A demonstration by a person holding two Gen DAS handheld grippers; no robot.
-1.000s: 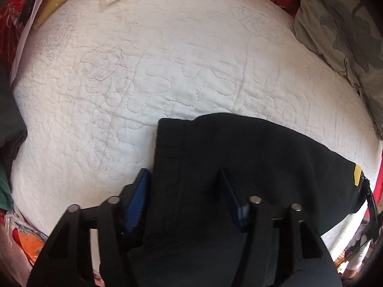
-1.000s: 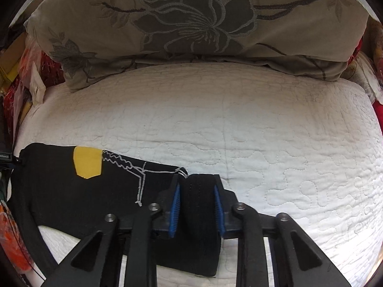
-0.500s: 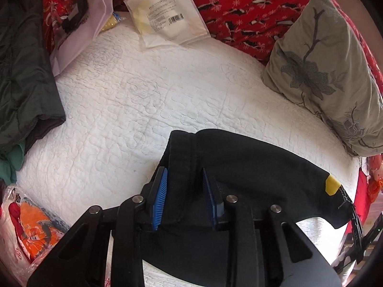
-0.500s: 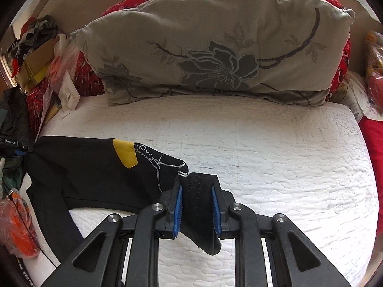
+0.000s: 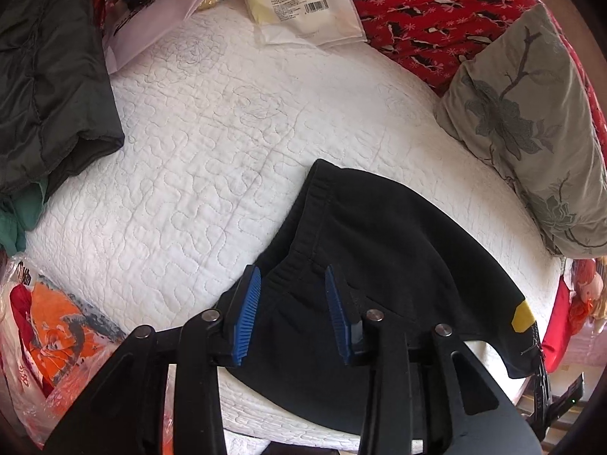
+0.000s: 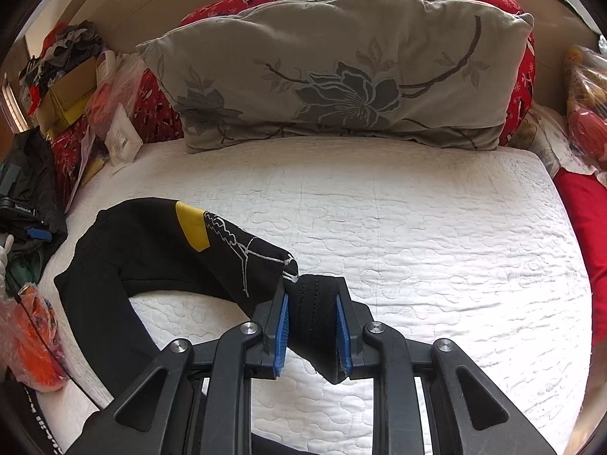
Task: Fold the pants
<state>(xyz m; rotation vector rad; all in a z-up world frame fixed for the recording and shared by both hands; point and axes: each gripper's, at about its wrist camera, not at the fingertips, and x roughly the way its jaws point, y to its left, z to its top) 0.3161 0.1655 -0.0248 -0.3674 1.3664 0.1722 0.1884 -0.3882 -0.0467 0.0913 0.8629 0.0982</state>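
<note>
A bed [image 5: 212,174] covered by a white quilted spread fills both views. At its head a grey flower-print pillow [image 6: 334,72] leans on a red patterned cushion [image 6: 519,87]. A dark jacket [image 5: 49,72] lies on the bed's edge in the left wrist view, with flat plastic packets [image 5: 303,3] near the red patterned cloth beyond it and an orange plastic bag [image 5: 53,333] low at the edge.

The black pants [image 5: 390,265] lie across the near part of the bed, partly lifted off the spread. A yellow patch [image 6: 191,227] and white line print mark the part that runs toward the right gripper.

In the left wrist view the left gripper [image 5: 292,299] points steeply down over the ribbed waistband. The band passes between the blue fingers [image 5: 246,311], which stand apart and are opening; the left one lies beside the cloth's edge and the right one sits over the black fabric, neither plainly pressing.

In the right wrist view the right gripper [image 6: 311,320] has its fingers [image 6: 282,333] clamped on a thick bunched fold of the black pants. The fold fills the narrow gap, and a short end hangs below the fingers over the white spread. From the grip the fabric stretches away to the left and arches clear of the bed.
</note>
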